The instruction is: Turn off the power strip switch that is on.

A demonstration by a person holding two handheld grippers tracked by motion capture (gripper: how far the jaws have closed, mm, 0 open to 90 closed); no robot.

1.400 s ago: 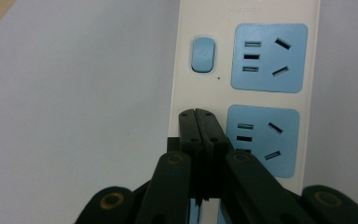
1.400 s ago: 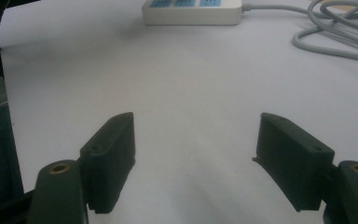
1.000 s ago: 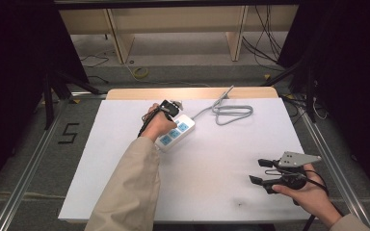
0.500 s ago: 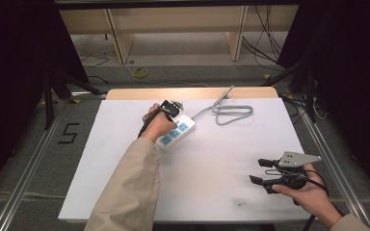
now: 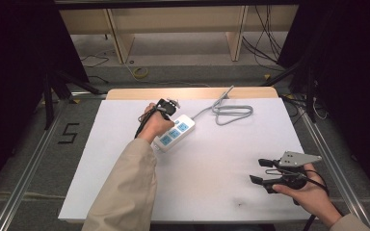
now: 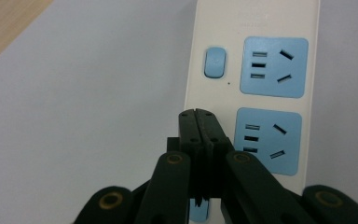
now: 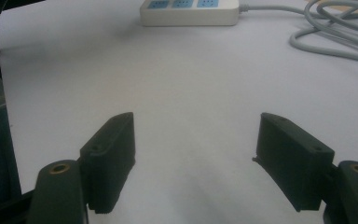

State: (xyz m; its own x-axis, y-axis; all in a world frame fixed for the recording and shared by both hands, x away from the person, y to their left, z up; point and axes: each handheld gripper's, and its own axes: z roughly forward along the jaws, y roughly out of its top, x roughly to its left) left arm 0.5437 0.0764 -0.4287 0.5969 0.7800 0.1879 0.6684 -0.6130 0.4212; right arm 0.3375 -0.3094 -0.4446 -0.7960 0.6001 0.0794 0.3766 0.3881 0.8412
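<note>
Though the power strip [image 5: 175,133] lay flat on the white table sheet [image 5: 125,192], toward the far left of it, nothing had yet taken hold of it. White body, blue socket faces, blue rocker switch [image 6: 215,61] by the end socket. Its grey cord [image 5: 231,111] ran off the far end and looped loosely on the sheet beyond.

Left gripper [image 6: 199,113] stood over the strip, jaws pressed together with nothing between them. In the left gripper view the closed tips sat above the strip's left edge, just short of the switch and beside the second socket face [image 6: 268,140]. Whether the tips touched the plastic I could not tell.

My reading: the step in hand looked like pressing the switch with the closed tips, a poke rather than a grasp. The next move would call for a short advance along the strip's edge until the tips were over the rocker, then a straight push down, light enough that the strip did not skid on the sheet.

Right gripper [image 5: 260,171] was held well apart at the near right corner, jaws wide, nothing in them, pointing across bare sheet toward the strip.
</note>
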